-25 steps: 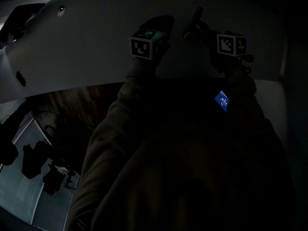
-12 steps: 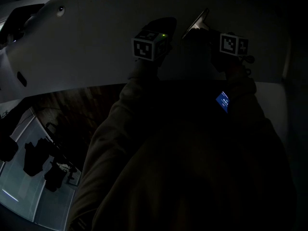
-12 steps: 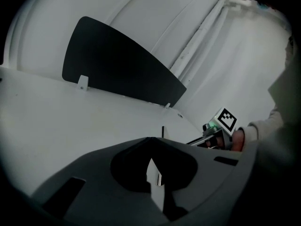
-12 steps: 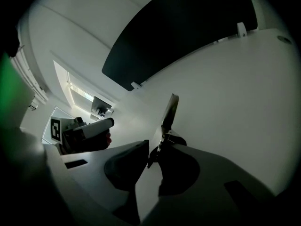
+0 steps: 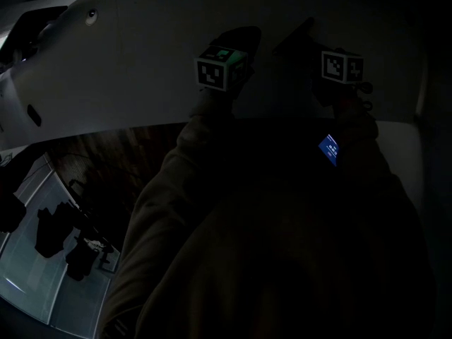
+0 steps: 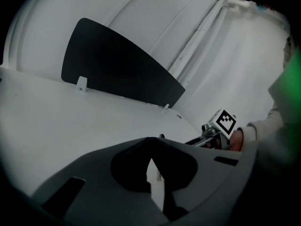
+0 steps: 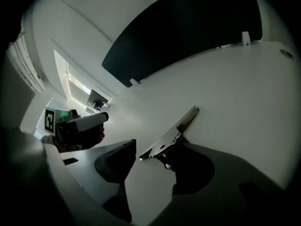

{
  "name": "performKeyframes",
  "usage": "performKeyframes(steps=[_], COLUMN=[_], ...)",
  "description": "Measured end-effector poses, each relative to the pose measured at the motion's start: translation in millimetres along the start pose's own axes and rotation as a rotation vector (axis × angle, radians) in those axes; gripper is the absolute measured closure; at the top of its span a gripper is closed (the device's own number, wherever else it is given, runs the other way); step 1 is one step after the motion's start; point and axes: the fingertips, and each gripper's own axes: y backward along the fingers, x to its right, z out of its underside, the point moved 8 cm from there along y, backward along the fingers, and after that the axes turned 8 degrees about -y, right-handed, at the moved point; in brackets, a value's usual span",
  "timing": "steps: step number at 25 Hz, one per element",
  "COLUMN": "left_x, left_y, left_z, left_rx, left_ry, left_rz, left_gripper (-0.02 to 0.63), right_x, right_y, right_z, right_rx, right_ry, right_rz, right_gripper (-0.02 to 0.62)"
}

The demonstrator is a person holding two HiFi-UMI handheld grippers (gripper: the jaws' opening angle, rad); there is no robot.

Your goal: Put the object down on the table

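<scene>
A flat metal piece with a narrow handle (image 7: pixel 175 131) lies on the white table (image 7: pixel 235 93). Its near end rests by the tip of one finger of my right gripper (image 7: pixel 157 147). The jaws have just been opening and now stand wide, so nothing is pinched. In the dark head view that gripper's marker cube (image 5: pixel 342 67) shows at the right and the piece is hard to make out. My left gripper (image 6: pixel 151 142) is shut with nothing in it and hovers over the table beside the right one. Its cube (image 5: pixel 220 66) sits to the left.
A black panel (image 6: pixel 117 65) stands on small clips along the table's far edge, also in the right gripper view (image 7: pixel 188 36). A small blue-lit screen (image 5: pixel 327 149) glows on the person's right forearm. Dark floor and glass (image 5: pixel 63 246) lie below the table's near edge.
Half a second ago the metal piece glinted, tilted up in front of the right gripper; now that spot is dark and flat. Both marker cubes have barely shifted.
</scene>
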Motion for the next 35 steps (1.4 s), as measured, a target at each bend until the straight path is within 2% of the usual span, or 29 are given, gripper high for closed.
performKeyframes(steps=[5,10,20,21,23,24,30,35], left_x=[3,4,3,3,3,4,8,12], left_y=[9,8,9,9,10,12,22,32], left_z=[-3,-2,-2,-4,-6,-7,-2,-5], left_rx=[0.003,0.005,0.01,0.011,0.008,0.006,-0.007,0.002], left_ry=[-0.003,-0.013,-0.036,-0.041,-0.052,-0.059,-0.097,-0.106], left_rz=[-0.001,0.007,-0.002,-0.004,-0.008,-0.009,-0.021,-0.036], left_gripper=[0.612,0.611,0.612,0.612,0.612,0.612,0.612,0.612], right_x=[7,19,18,17,14,10,-7,-21], right_y=[12,15,20,21,24,25,26,35], right_z=[9,13,10,9,6,5,0,-11], right_rx=[-0.019,-0.02,0.005,0.011,0.023,0.026,0.053,0.076], right_ry=[0.028,0.026,0.034,0.033,0.018,0.01,0.086,0.152], right_rz=[0.132,0.19,0.191,0.183,0.144,0.117,0.059,0.063], right_gripper=[0.38,0.379,0.382,0.403,0.562,0.574,0.577,0.577])
